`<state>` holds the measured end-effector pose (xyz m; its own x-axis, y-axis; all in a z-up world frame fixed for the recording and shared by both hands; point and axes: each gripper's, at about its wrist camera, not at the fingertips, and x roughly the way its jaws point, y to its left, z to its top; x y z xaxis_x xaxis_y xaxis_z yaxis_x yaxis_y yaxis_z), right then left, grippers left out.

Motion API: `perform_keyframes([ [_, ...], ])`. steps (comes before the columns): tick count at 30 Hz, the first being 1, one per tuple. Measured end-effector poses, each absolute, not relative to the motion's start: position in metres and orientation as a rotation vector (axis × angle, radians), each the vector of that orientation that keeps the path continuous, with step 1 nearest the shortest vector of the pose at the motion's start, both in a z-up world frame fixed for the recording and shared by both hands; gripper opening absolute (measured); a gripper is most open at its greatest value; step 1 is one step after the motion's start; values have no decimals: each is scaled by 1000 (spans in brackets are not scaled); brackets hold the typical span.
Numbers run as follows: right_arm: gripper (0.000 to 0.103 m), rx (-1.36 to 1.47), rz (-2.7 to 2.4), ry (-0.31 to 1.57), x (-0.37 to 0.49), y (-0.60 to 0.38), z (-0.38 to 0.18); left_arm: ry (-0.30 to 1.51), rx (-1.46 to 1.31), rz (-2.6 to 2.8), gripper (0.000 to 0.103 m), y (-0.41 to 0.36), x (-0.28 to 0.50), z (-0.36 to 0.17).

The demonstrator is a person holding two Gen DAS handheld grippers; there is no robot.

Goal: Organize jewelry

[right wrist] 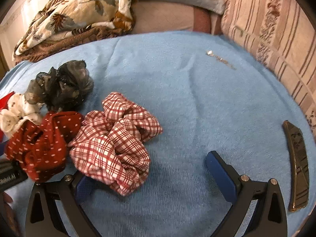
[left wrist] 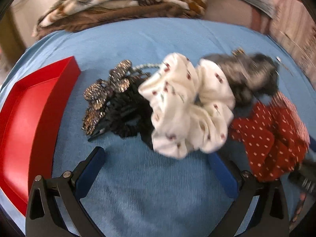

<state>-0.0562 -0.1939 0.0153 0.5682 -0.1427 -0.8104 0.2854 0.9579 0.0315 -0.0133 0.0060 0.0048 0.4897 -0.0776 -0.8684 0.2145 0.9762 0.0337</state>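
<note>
A pile of hair accessories lies on a blue towel (left wrist: 138, 187). In the left wrist view I see a white scrunchie with small red marks (left wrist: 189, 106), a grey sheer scrunchie (left wrist: 250, 73), a red dotted scrunchie (left wrist: 270, 136), a glittery flower clip (left wrist: 106, 92) and a black claw clip (left wrist: 122, 116). A red tray (left wrist: 29, 118) stands at the left. My left gripper (left wrist: 156, 156) is open, just short of the white scrunchie. My right gripper (right wrist: 146, 169) is open, its left finger hidden under a red-and-white checked scrunchie (right wrist: 116, 142). The red dotted scrunchie (right wrist: 43, 142) lies beside it.
A thin silver hairpin (right wrist: 221, 59) lies far on the towel. A dark brown barrette (right wrist: 298, 165) lies at the right edge. A folded floral blanket (right wrist: 75, 19) and a striped cushion (right wrist: 276, 29) lie behind the towel.
</note>
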Motion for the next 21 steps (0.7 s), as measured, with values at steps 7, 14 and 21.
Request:
perform_keyframes([
  [7,103,122,-276,985,-75,-180,20,1079,96,-240,103,32,-59,20],
  [14,100,155,-362,934,-128,-171,40,935,49,-183,103,74,-116,64],
  [21,100,123,-400,751,-174,-146,94,758,22,-142,103,102,-158,119],
])
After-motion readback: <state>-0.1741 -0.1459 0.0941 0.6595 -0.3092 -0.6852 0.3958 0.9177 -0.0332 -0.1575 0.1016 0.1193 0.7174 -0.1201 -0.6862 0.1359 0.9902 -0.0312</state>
